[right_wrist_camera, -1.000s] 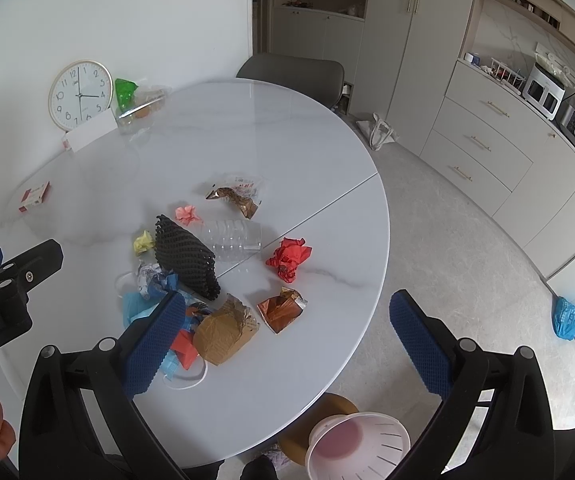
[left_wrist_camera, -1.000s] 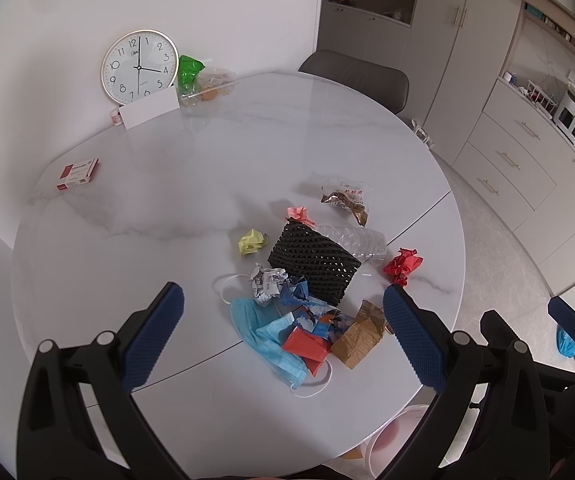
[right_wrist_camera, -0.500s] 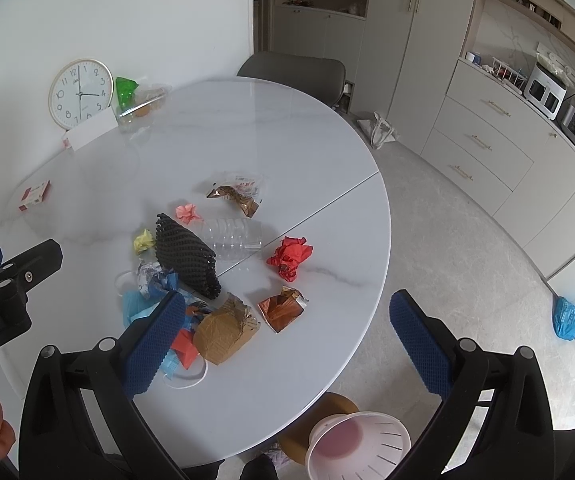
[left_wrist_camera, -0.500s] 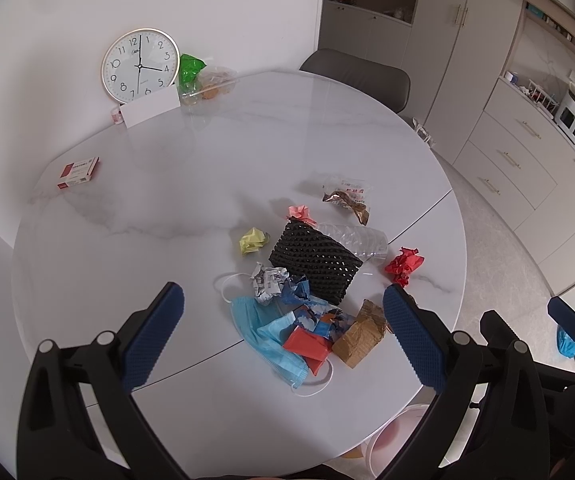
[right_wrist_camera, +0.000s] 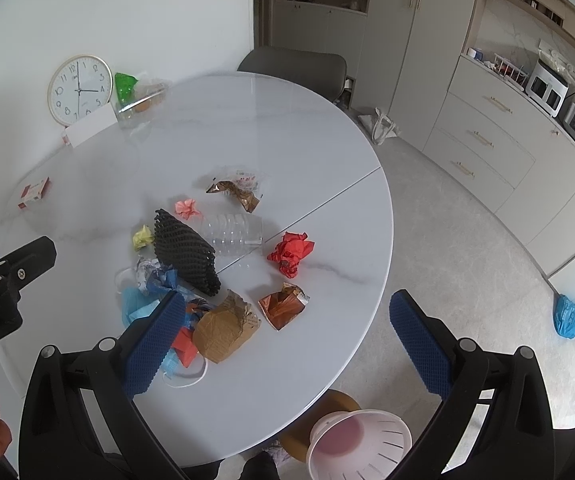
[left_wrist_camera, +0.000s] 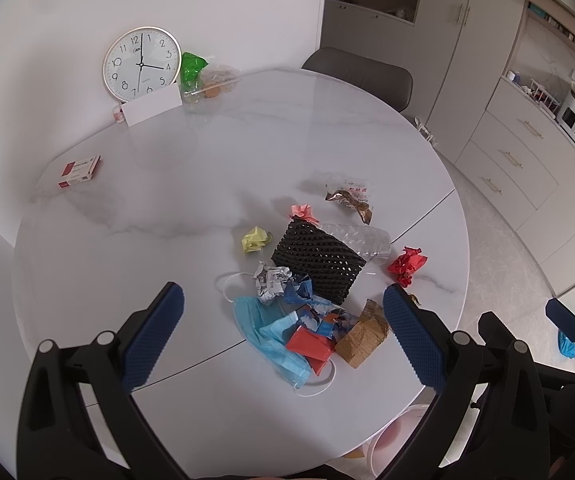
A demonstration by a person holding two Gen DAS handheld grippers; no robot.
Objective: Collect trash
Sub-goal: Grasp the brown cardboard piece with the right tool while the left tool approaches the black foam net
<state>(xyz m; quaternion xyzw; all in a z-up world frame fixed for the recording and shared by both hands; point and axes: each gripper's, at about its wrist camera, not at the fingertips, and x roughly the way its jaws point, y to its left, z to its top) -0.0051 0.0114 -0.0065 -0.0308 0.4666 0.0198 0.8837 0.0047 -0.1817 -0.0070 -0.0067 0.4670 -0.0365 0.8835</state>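
Hovering above the round white marble-look table (left_wrist_camera: 167,184), both grippers empty — left gripper (left_wrist_camera: 283,332) jaws spread wide, nothing between the pads; right gripper (right_wrist_camera: 287,332) same, jaws wide apart, holding nothing.

Trash sits clustered on the near-right part of the table:
- black mesh foam sleeve (left_wrist_camera: 317,256), partly lying over a crushed clear plastic bottle (left_wrist_camera: 363,240)
- crumpled yellow paper ball (left_wrist_camera: 254,239) just left of the sleeve, small pink paper wad (left_wrist_camera: 301,212) at its far corner
- clear snack wrapper with brown contents (left_wrist_camera: 351,198) further back
- crumpled red paper (left_wrist_camera: 406,264) right of the bottle, apart from the pile
- near pile: blue face mask (left_wrist_camera: 263,328), crumpled printed grey-white paper (left_wrist_camera: 270,280), flat red wrapper (left_wrist_camera: 310,346), crumpled brown paper bag (left_wrist_camera: 363,334) — touching or overlapping
- copper foil wrapper (right_wrist_camera: 283,306) just right of the brown bag

White-and-pink plastic bin (right_wrist_camera: 361,444) stands on the floor below the table's near edge, under the right gripper.

Far side: round white wall clock (left_wrist_camera: 141,64), red-and-white small box (left_wrist_camera: 79,170) near the left edge.
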